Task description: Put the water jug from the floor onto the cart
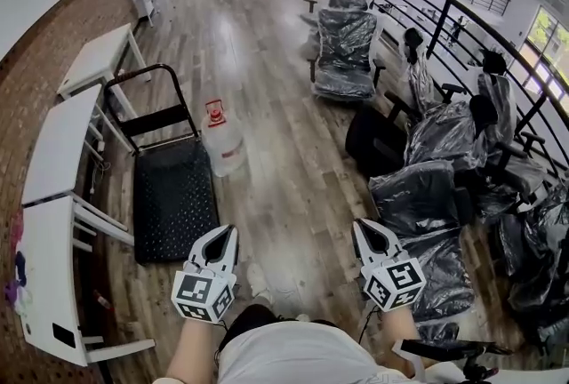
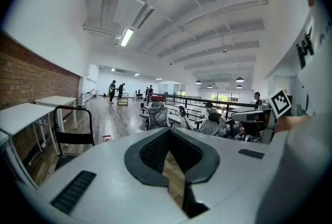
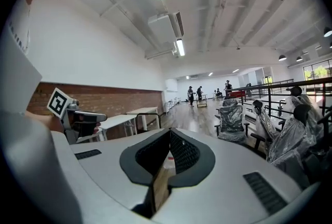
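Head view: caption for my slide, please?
Left gripper and right gripper, both shut, face the water jug beside the cart.

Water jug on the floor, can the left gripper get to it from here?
Probably not yet: the water jug stands beside the cart, well ahead of the left gripper. Only bare floor lies between, so the way looks free.

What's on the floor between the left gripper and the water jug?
Just bare wooden floor between the left gripper and the water jug, in the head view; the cart sits beside that stretch.
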A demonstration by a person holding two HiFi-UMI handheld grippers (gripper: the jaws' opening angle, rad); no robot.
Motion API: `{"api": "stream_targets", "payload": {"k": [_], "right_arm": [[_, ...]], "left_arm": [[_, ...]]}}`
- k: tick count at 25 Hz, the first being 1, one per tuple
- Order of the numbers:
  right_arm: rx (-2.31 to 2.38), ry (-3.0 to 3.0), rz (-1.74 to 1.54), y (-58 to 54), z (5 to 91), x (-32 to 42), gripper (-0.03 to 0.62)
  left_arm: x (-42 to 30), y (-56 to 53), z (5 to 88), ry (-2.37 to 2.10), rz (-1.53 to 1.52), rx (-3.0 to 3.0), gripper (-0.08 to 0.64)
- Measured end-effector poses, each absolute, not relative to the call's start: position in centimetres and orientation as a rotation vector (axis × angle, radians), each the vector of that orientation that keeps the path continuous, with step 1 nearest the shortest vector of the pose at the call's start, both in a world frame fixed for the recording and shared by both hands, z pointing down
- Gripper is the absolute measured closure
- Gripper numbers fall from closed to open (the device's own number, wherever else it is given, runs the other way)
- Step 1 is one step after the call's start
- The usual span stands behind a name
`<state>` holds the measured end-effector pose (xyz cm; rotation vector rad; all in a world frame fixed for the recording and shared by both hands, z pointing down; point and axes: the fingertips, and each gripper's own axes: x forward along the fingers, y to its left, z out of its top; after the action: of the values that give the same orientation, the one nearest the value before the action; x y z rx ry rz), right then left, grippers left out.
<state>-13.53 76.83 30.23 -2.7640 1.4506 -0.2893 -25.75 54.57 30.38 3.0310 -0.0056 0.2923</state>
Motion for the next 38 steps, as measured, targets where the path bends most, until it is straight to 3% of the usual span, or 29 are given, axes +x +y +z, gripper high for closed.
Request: {"api": "stream_targets", "payload": {"k": [12,27,38], "right_arm": [[-2.813,1.467,-0.292,65.0,29.0,-4.3,0.589],[-2.817,1.568,-0.355,51.8,30.0,1.4,0.589],[-2.697,1.689,-0.33,44.0,31.0,12.1,0.589]], "left_arm": [[-15.6,42.6,31.8,0.042,0.323,2.981,0.56],[-11.4,30.2,34.5,-0.035,0.371,2.923,0.56],[-2.7,23.9,33.0,-0.177,0.332,2.963,0.56]]}}
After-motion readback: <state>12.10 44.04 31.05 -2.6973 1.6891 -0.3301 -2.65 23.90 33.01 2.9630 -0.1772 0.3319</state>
